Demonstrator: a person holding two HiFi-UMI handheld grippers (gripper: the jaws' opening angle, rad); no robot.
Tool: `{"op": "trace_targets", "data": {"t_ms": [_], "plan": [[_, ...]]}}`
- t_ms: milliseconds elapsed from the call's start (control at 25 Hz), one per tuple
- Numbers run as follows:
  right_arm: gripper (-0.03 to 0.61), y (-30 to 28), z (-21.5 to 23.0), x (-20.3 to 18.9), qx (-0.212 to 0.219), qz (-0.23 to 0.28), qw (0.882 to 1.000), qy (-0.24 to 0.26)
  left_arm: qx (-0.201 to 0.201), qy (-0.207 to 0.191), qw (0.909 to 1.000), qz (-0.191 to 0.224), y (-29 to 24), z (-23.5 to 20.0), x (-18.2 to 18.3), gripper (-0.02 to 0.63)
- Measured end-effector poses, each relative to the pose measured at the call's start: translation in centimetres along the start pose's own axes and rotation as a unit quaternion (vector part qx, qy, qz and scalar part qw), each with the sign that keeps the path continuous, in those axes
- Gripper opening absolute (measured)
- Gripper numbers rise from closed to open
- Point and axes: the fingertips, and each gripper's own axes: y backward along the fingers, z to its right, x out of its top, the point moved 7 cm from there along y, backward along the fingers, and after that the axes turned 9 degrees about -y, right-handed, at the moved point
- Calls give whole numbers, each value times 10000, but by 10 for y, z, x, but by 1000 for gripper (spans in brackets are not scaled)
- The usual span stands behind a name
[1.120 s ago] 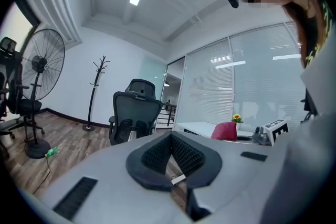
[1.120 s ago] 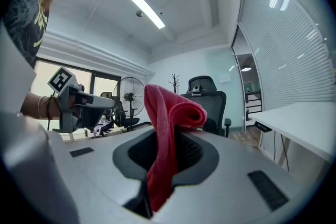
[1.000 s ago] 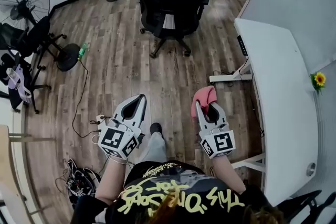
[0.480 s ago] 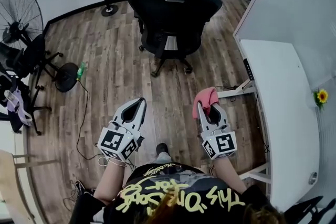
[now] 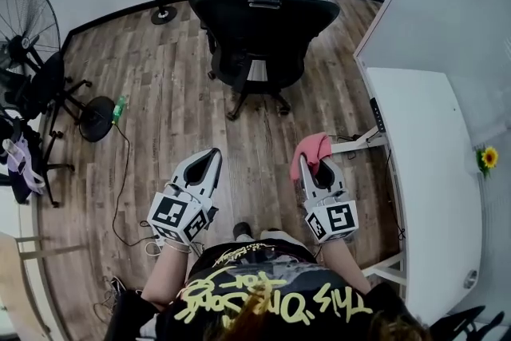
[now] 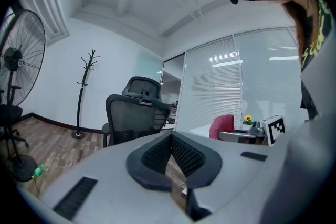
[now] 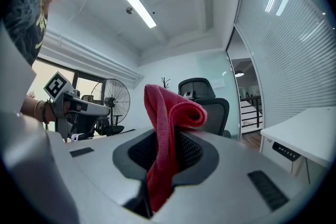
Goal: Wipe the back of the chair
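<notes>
A black mesh office chair with a headrest stands ahead on the wood floor, its back turned toward me; it also shows as the chair in the left gripper view and the chair in the right gripper view. My right gripper is shut on a red cloth, which folds up out of the jaws as the cloth. My left gripper is shut with nothing in it, its jaws meeting at a point. Both grippers hang well short of the chair.
A white desk runs along the right with a small sunflower on it. A standing fan and a dark stand are at the left, a coat rack base behind. A cable lies on the floor.
The view has moved forward toward the chair, which now sits lower and larger in the frame. Both grippers keep their pose, the right still holding the cloth.
</notes>
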Motion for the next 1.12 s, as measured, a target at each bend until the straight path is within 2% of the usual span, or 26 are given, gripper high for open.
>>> {"op": "trace_targets", "data": {"t_ms": [200, 480, 840, 1120], "plan": [[64, -2, 12, 12, 118, -18, 9999, 113, 53, -9, 9999, 134, -9, 6, 13, -6], [66, -6, 20, 12, 131, -34, 9999, 108, -5, -21, 10000, 54, -20, 12, 9, -6], [66, -16, 11, 9, 48, -36, 9999, 98, -34, -17, 10000, 19, -17, -9, 6, -6], [66, -16, 16, -6, -257, -47, 9993, -285, -284, 33, 9993, -234, -23, -15, -9, -6]]}}
